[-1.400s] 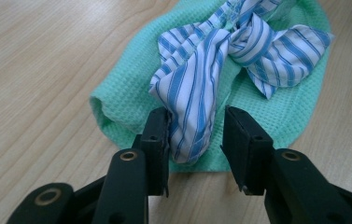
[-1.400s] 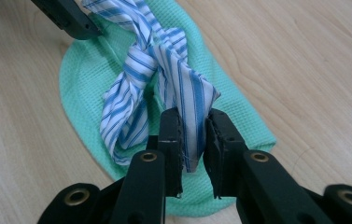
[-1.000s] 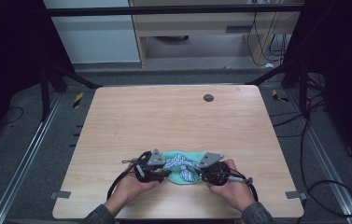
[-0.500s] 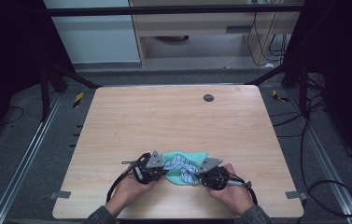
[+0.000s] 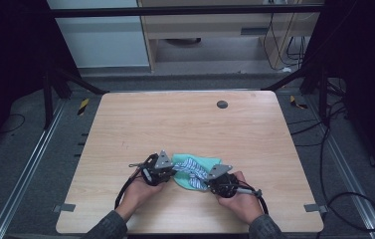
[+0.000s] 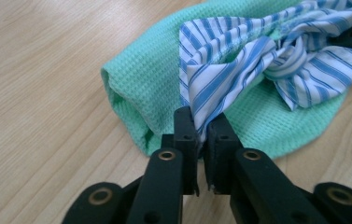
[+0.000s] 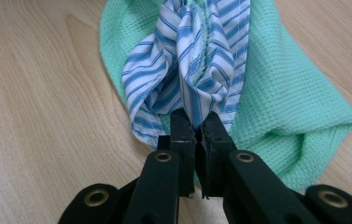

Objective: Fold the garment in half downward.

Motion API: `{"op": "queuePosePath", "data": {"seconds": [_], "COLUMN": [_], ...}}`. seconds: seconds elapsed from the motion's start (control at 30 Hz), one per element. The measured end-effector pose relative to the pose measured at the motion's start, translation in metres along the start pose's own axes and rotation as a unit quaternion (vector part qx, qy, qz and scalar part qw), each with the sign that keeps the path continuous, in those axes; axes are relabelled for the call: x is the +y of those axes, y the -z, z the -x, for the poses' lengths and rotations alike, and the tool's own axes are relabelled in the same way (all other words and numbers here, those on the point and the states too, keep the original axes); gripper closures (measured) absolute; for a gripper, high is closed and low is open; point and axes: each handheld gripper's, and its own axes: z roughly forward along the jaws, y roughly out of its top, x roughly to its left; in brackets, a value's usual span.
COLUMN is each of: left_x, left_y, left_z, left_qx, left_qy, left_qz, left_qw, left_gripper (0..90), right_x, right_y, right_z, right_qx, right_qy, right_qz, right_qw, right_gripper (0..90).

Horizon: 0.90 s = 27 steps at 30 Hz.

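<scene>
i have the left gripper and right gripper each clamped on the striped cloth, bunched over the green cloth, apparently flat on the table's near edge.

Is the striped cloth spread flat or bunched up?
Bunched up. The striped cloth is twisted into folds on the green cloth, pinched at one end by the left tongs and at the other by the right tongs.

A crumpled blue-striped cloth is lying bunched on a green waffle towel near the table's front edge.
</scene>
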Motion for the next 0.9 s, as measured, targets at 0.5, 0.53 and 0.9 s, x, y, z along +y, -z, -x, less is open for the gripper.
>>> {"op": "queuePosePath", "data": {"seconds": [0.5, 0.53, 0.9], "left_x": [0.008, 0.011, 0.009], "left_y": [0.018, 0.018, 0.016], "left_z": [0.003, 0.005, 0.012], "left_qx": [0.0, -0.004, -0.007], "left_qy": [0.003, -0.001, -0.012], "left_qz": [0.035, 0.035, 0.026], "left_qw": [0.9994, 0.9994, 0.9996], "left_gripper": [58.4, 58.6, 77.3], "right_x": [0.004, 0.008, 0.021], "right_y": [0.01, 0.014, 0.019], "right_z": [0.002, 0.004, 0.002], "right_qx": [-0.005, -0.005, -0.008], "right_qy": [0.004, 0.002, 0.008], "right_qz": [0.004, 0.01, 0.021], "right_qw": [1.0, 0.9999, 0.9997], "right_gripper": [67.3, 60.0, 73.7]}}
